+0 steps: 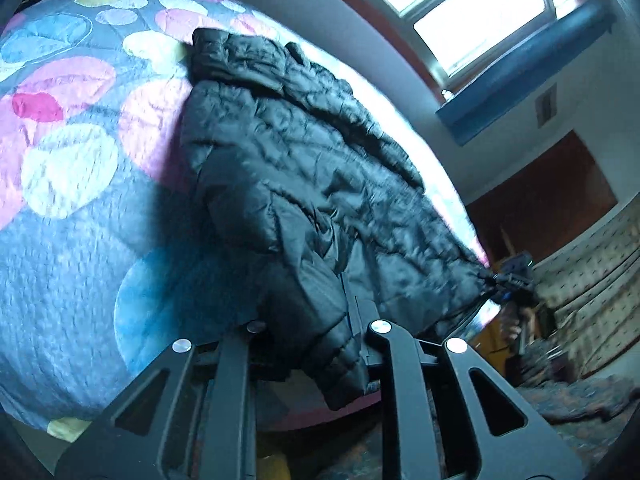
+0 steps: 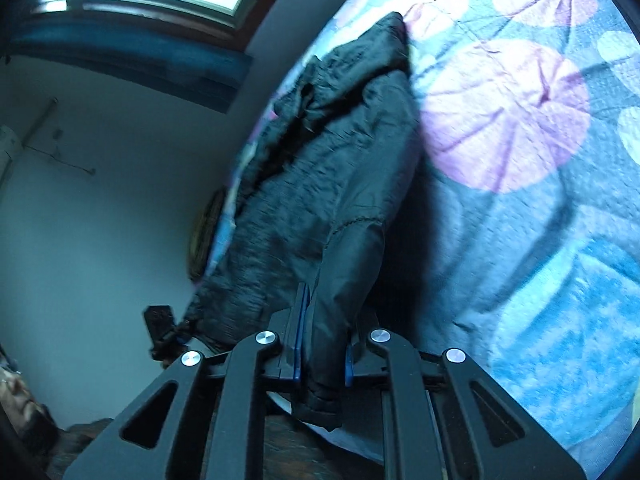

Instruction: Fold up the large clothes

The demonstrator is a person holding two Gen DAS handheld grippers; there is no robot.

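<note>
A bed [image 1: 60,240] covered by a quilted spread with large pink, blue and pale leaf shapes fills both views. A black puffer jacket [image 1: 280,152] lies along the bed's edge, hood end farthest from the cameras, hem end lifted toward them. Behind it a bright window [image 1: 472,4] sits above a blue ledge. The left tongs [image 1: 316,344] are clamped on one hem corner. The right tongs [image 2: 322,344] pinch the other corner of the jacket between their blue pads [image 2: 349,364].
</note>
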